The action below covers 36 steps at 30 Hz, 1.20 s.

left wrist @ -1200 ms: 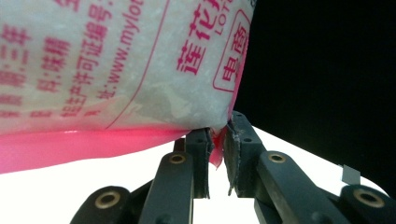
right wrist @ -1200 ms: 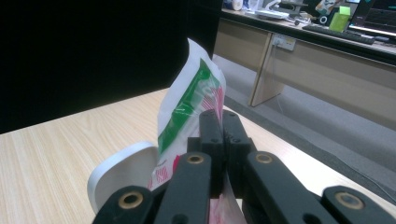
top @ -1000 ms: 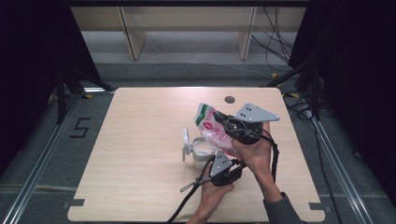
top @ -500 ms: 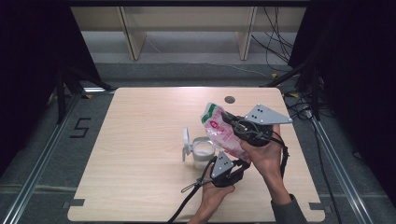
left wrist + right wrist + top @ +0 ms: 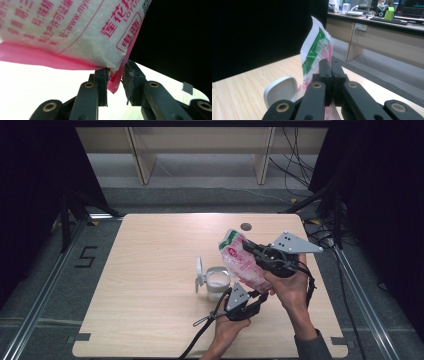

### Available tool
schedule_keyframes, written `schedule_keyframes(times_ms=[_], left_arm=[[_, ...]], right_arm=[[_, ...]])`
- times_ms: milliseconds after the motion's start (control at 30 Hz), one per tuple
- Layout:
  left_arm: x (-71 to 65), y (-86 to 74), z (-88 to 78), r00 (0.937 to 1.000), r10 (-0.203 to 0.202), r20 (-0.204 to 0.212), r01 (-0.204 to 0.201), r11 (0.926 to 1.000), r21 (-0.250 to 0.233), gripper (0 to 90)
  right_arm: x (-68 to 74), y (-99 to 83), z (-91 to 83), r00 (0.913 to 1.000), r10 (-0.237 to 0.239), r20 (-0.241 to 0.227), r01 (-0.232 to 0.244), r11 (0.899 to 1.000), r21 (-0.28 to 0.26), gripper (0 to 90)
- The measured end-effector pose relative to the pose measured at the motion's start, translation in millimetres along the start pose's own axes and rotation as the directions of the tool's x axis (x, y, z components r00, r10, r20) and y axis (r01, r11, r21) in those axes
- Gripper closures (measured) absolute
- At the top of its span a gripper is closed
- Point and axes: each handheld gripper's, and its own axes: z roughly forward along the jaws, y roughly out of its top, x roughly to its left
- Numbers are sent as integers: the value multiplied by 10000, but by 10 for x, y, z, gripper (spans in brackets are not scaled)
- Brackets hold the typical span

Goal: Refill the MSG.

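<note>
Left tool (image 5: 115,82) jaws opened off bag (image 5: 75,32), "LOTUS", "www.my" print.

The surface (image 5: 150,285) is a pale wooden top with rounded corners, its grain running left to right. A small dark round hole (image 5: 245,226) sits near the far edge, right of the middle. A clear open jar (image 5: 218,282) with white powder inside stands directly on the wood, right of centre and nearer the near edge than the far one. Its pale lid (image 5: 199,271) stands tipped up on edge just beside the jar's left side. A black cable (image 5: 200,336) trails across the wood to the near edge.
</note>
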Motion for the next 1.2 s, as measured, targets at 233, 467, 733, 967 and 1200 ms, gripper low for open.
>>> schedule_keyframes(times_ms=[233,467,733,967,1200], left_arm=[[-17,-8,-42,10000,72,-61,-72,9999,108,714],[-12,-47,-98,9998,179,-116,-176,9994,300,686],[4,-74,-138,9997,196,-129,-192,9992,343,668],[-5,-87,-198,9998,126,-120,-120,9987,488,647],[4,-92,-307,9997,262,-33,-258,9968,760,612]], right_arm=[[-39,-10,-100,9998,122,-154,-126,9996,-253,900],[-80,-63,-187,9962,777,-405,-788,9965,-263,900],[-85,-92,-231,9940,991,-472,-1007,9944,-329,900],[-93,-112,-286,9917,1217,-413,-1234,9915,-412,900],[-101,-105,-318,9917,1150,-579,-1184,9912,-587,900]])
